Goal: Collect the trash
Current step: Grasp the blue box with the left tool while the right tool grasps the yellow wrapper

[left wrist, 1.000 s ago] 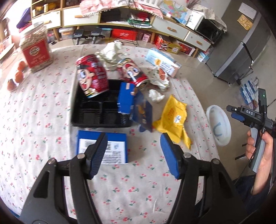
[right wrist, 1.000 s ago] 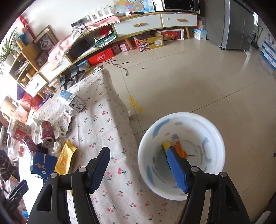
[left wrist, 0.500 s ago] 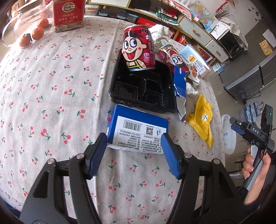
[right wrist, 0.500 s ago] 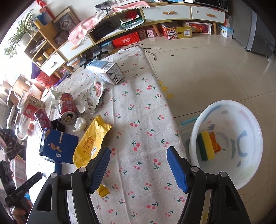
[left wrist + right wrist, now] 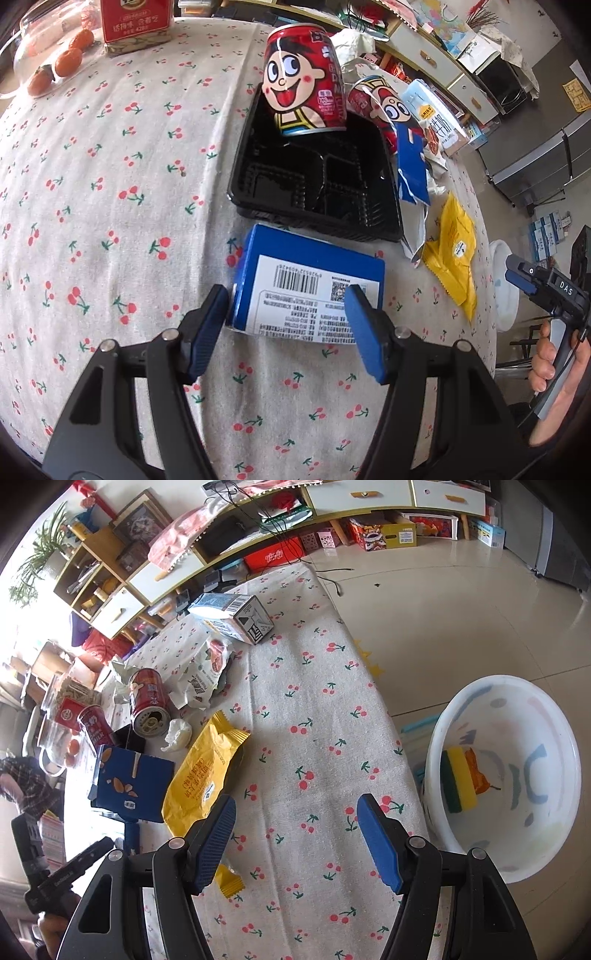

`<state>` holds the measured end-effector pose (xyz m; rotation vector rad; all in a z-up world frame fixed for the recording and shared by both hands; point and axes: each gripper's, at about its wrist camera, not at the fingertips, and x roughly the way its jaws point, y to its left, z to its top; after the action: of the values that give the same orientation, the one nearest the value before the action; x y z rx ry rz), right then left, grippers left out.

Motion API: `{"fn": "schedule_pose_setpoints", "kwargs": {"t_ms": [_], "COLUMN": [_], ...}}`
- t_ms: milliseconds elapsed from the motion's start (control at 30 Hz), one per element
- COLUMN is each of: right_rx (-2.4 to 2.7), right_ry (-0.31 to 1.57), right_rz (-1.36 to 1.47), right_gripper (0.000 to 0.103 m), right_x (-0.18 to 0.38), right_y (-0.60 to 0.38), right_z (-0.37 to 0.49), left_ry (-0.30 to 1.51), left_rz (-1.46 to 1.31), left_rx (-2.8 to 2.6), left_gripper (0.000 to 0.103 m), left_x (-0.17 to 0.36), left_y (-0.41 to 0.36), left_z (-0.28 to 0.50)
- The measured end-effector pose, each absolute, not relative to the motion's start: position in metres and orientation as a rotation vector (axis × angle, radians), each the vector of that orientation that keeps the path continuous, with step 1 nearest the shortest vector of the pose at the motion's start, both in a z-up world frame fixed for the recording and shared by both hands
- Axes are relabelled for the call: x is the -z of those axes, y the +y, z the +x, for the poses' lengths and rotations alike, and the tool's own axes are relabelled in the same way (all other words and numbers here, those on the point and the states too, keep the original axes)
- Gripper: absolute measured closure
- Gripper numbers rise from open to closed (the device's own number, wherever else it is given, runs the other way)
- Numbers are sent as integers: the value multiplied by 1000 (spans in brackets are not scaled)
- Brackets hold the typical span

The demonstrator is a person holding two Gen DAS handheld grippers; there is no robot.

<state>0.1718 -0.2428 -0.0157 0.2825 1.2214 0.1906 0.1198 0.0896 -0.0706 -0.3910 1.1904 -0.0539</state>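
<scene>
Step in hand: lining up on the next piece of rubbish; nothing is held by either hand right now.
Left gripper [image 5: 286, 332]: fingers spread, hanging over the near edge of the blue box [image 5: 308, 286], one pad just outside its left edge, the other over its white label. I can't tell whether the pads touch it; they are not pinching.
Blue box: lies flat, label up, on the cherry-print tablecloth [image 5: 110, 206], just in front of the black tray [image 5: 314, 177].
Right gripper [image 5: 295, 836]: fingers spread with only cloth between them; the tail of the yellow packet [image 5: 205, 771] runs under its left finger.
Bin: a white basin [image 5: 502, 775] on the floor, off the table's edge, with a sponge and an orange scrap already inside.
Rest of the litter: an upright red can [image 5: 303, 79] at the tray's far end, a second can lying down, a torn blue carton, a milk carton, wrappers and tissue, all on the table's far part.
Next move, as I judge it: the left needs to drop lower and close across the box's width, and it looks a tight fit. The right could shift left onto the yellow packet.
Risk: the flat box may slide on the cloth rather than lift.
</scene>
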Motion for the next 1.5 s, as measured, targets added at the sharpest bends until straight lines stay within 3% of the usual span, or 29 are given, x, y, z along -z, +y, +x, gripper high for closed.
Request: {"fn": "schedule_pose_setpoints", "kwargs": {"t_ms": [100,267,467,1067,1500], "right_rx": [-192,-211,-227,-343,-335], "right_ry": [1225,1222,1232,1231,1228], "right_rz": [281,312,328,409,466], "right_gripper": [34,34,34,35,48], "right_x": [17,15,18,26,39], "right_y": [-242,-244,-240,-209,-195], "right_z": [171,171,171,174,178], "left_ry": [1181,1174,1150,1113,1053], "left_rz": [-383,-427,-448,-485,-471], "left_rx": [51,77,98,216,274], "left_gripper": [38,62,74,81,81], "left_x": [71,68,61,39,24], "left_y": [89,94,93,72,63], "left_z": [120,116,109,93,86]}}
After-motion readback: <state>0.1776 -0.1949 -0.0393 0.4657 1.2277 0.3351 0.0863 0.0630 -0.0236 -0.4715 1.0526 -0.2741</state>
